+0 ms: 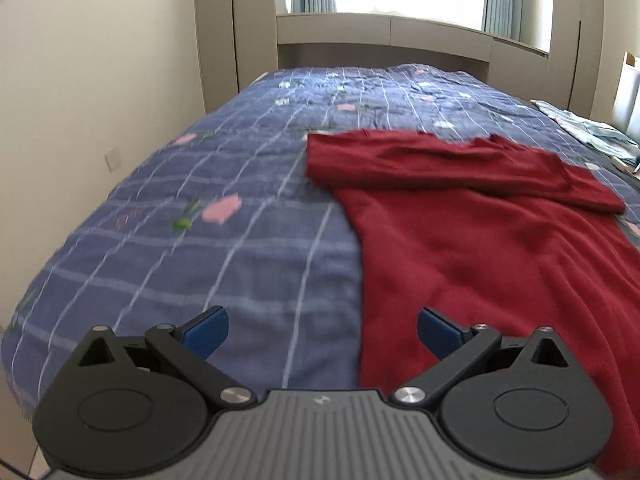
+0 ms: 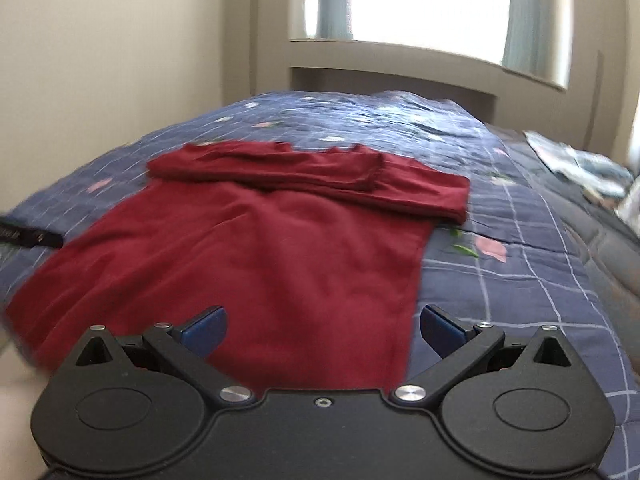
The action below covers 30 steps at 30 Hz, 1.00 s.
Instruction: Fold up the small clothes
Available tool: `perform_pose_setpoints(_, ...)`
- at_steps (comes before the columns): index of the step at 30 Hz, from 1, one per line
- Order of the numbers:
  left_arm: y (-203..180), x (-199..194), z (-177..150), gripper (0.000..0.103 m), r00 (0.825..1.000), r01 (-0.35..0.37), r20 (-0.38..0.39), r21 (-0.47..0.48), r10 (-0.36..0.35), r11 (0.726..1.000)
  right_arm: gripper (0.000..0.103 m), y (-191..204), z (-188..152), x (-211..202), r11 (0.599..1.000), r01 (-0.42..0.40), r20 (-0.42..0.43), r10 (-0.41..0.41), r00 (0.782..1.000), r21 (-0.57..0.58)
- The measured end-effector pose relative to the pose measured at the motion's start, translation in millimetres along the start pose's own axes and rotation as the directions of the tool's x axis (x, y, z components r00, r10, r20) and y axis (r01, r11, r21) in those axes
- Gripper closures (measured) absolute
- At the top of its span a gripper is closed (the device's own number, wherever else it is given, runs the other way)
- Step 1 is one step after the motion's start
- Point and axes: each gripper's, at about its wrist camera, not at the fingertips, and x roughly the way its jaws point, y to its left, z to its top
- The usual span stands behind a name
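Only the right wrist view shows both sleeves folded across the red shirt (image 2: 256, 248) on the bed (image 2: 520, 280). The left gripper (image 1: 322, 334) has it at 2 o'clock, the right gripper (image 2: 323, 334) at 12; both gape, empty.

Both grippers (image 1: 322, 330) (image 2: 323, 330): black linkages w/ silver screws, blue-padded jaws; left base ribbed grey.
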Motion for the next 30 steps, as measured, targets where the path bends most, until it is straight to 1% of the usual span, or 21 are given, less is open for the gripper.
perform_pose_setpoints(3, 0.7, -10.8, -14.9, 0.000, 0.999, 0.004, -0.035, 0.000, -0.004, 1.000, 0.001, 23.8, -10.1, -15.9, 0.994, -0.013, 0.009, 0.014, 1.000, -0.106)
perform_pose_setpoints(6, 2.9, -18.8, -27.4, 0.000, 0.998, 0.015, -0.068, -0.009, -0.016, 1.000, 0.001, 43.8, -23.3, -32.3, 0.979, -0.034, 0.008, 0.036, 0.999, -0.203)
perform_pose_setpoints(10, 4.1, -36.0, -40.8, 0.000, 0.997, 0.034, -0.066, -0.013, -0.034, 0.999, 0.001, 67.9, -44.4, -51.5, 0.944, -0.052, 0.001, 0.055, 0.998, -0.327)
perform_pose_setpoints(14, -1.3, -51.1, -51.7, 0.000, 0.997, 0.051, -0.063, 0.001, -0.051, 0.999, 0.001, 84.8, -64.0, -54.5, 0.909, -0.015, -0.005, 0.014, 1.000, -0.416)
perform_pose_setpoints(16, -7.1, -56.6, -56.4, 0.000, 0.996, 0.063, -0.060, 0.006, -0.063, 0.998, 0.001, 91.2, -71.8, -50.7, 0.883, 0.026, 0.007, -0.026, 1.000, -0.468)
perform_pose_setpoints(20, -20.6, -65.8, -62.6, 0.000, 0.994, 0.095, -0.058, 0.028, -0.093, 0.995, 0.016, 101.8, -81.7, -42.3, 0.823, 0.142, 0.072, -0.123, 0.990, -0.551)
perform_pose_setpoints(22, -28.6, -71.8, -64.8, 0.000, 0.993, 0.112, -0.051, 0.047, -0.110, 0.993, 0.021, 102.2, -83.8, -42.0, 0.813, 0.165, 0.095, -0.134, 0.986, -0.558)
perform_pose_setpoints(23, -32.5, -74.8, -65.8, 0.000, 0.992, 0.122, -0.047, 0.058, -0.119, 0.991, 0.027, 101.6, -83.9, -43.9, 0.815, 0.163, 0.104, -0.126, 0.987, -0.556)
perform_pose_setpoints(24, -37.5, -78.3, -67.1, 0.000, 0.990, 0.135, -0.040, 0.072, -0.132, 0.988, 0.037, 100.0, -84.3, -46.0, 0.816, 0.159, 0.110, -0.117, 0.987, -0.556)
perform_pose_setpoints(25, -41.8, -81.7, -68.4, 0.000, 0.989, 0.147, -0.032, 0.087, -0.145, 0.985, 0.045, 99.5, -85.0, -47.8, 0.817, 0.153, 0.112, -0.108, 0.988, -0.556)
perform_pose_setpoints(26, -46.6, -84.3, -70.0, 0.000, 0.988, 0.156, -0.025, 0.100, -0.155, 0.983, 0.066, 98.0, -83.9, -49.4, 0.820, 0.140, 0.107, -0.096, 0.990, -0.555)
perform_pose_setpoints(27, -52.0, -87.1, -71.8, 0.000, 0.986, 0.169, -0.018, 0.117, -0.168, 0.979, 0.082, 95.4, -81.4, -51.2, 0.830, 0.115, 0.093, -0.077, 0.993, -0.546)
perform_pose_setpoints(29, -62.7, -92.0, -76.1, 0.000, 0.981, 0.192, -0.009, 0.155, -0.193, 0.969, 0.090, 89.6, -73.7, -54.5, 0.858, 0.069, 0.076, -0.036, 0.996, -0.508)
perform_pose_setpoints(30, -68.4, -93.5, -78.5, 0.000, 0.980, 0.199, -0.005, 0.175, -0.201, 0.964, 0.092, 86.9, -68.7, -57.1, 0.874, 0.052, 0.073, -0.019, 0.997, -0.484)
